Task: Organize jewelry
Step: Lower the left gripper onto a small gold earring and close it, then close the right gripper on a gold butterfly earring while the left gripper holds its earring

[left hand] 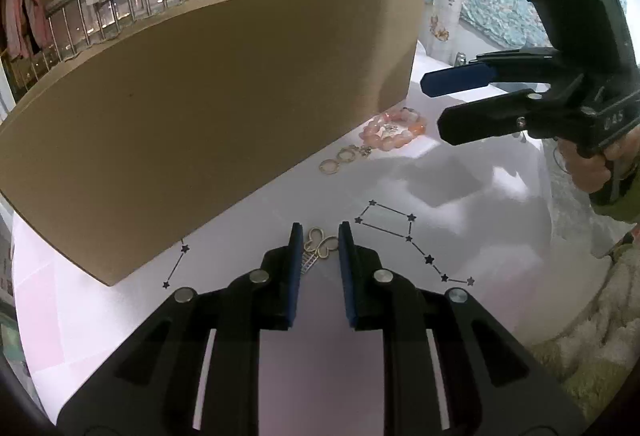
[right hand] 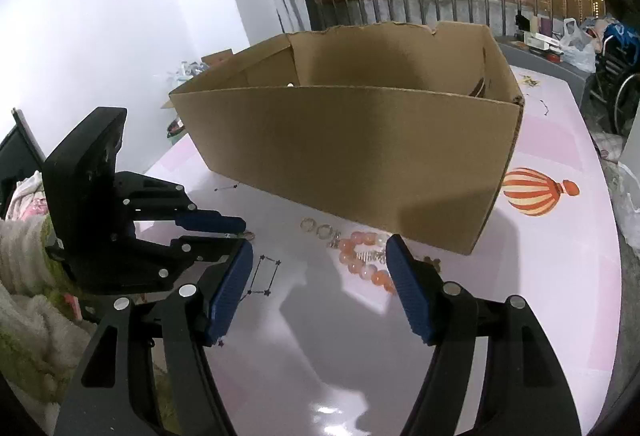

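Gold-coloured metal lies between the blue pads of my left gripper [left hand: 319, 236]: a butterfly-shaped hair clip [left hand: 320, 244] with a small comb part under it, flat on the pale glossy table [left hand: 400, 316]. The jaws are narrowed around it, but I see a little space on each side, so I judge that they are not pressing it yet; the clip rests on the table, not lifted. I hold this gripper tilted down so that the pads can come from both sides of such a thin thing.

My right gripper [right hand: 320, 276] hangs over the table with its jaws wide and nothing in them. Just in front of it lies a pink bead bracelet [right hand: 362, 256], with some small silver pieces inside its loop. Beyond the bracelet, toward the box, are a few metal rings [right hand: 316, 227] in a short row. I think this gripper waits there because the bracelet is the nearest piece for it to take.

Behind all the jewellery stands a big cardboard box [right hand: 352, 139], open at the top, its long wall close to the rings. It is probably where the pieces should go. From the right wrist view I see mostly its bare inner walls; the bottom is hidden, so I cannot tell what is inside.
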